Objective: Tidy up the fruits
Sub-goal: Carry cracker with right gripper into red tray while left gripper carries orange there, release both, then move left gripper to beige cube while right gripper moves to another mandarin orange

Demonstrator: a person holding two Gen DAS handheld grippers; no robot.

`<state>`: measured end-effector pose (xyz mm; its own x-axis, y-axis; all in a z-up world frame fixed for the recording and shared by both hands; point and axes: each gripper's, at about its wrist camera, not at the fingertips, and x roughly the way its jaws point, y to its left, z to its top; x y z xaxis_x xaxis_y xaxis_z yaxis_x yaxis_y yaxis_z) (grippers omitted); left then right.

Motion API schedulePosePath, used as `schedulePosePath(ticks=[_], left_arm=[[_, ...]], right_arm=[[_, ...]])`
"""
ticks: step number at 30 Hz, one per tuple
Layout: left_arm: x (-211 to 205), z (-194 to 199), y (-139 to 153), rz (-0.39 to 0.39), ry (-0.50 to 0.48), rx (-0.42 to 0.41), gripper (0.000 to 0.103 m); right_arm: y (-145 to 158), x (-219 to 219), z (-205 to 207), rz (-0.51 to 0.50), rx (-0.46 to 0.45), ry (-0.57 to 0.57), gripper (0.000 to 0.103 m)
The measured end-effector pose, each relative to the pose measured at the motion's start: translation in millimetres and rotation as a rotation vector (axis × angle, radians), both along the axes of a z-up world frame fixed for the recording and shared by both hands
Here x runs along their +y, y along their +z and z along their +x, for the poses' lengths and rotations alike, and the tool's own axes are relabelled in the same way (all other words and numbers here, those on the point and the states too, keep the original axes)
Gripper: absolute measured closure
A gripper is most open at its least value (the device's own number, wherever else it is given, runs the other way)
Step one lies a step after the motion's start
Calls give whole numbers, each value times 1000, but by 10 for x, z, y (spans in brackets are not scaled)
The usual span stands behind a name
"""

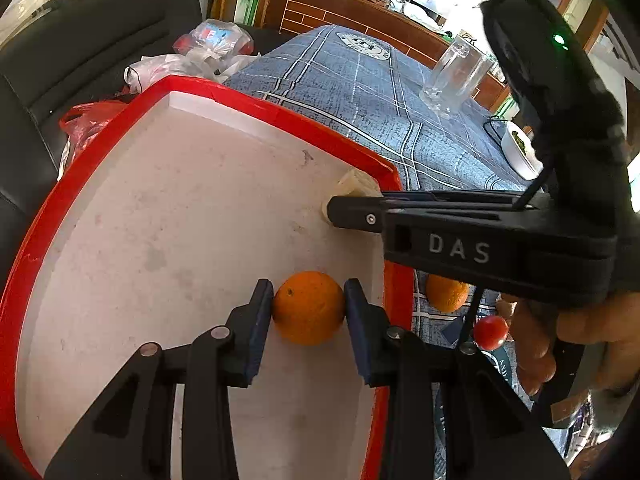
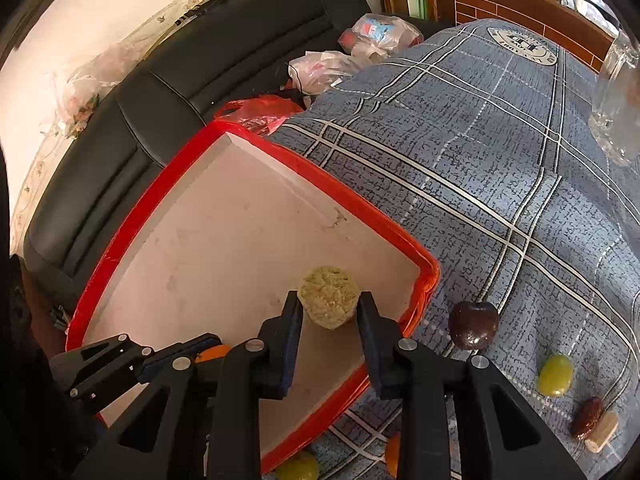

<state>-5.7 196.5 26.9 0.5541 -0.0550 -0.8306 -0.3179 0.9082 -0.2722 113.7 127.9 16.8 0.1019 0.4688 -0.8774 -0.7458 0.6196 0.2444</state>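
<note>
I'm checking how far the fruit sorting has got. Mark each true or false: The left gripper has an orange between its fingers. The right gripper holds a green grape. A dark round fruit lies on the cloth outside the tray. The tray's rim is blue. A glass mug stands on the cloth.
1. True: the orange sits between the left gripper fingers.
2. False: the right gripper has a pale crumbly piece.
3. True: the dark fruit lies beside the tray.
4. False: red rim.
5. True: glass mug.
</note>
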Motion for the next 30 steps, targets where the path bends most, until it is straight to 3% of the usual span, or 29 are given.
schedulePosePath(ticks=[2,4,10,14,23,30], left_arm=[[6,-18,12,4,11,-4,53],[19,-40,20,3,23,-9,47],[-39,-106,42,22,21,4,45],[-107,-167,124,43,25,5,33],[-299,-379,321,50,46,-21,31],[-639,-471,445,76,-4,-47,31]], right_arm=[[41,-42,-18,10,0,-4,71],[99,-93,-52,18,-4,-8,69],[301,-306,-176,74,-2,-17,62],[447,-520,-299,128,6,-33,51],[640,-1133,-632,186,-16,-73,34],[620,-1726,-858,182,-24,-130,34]])
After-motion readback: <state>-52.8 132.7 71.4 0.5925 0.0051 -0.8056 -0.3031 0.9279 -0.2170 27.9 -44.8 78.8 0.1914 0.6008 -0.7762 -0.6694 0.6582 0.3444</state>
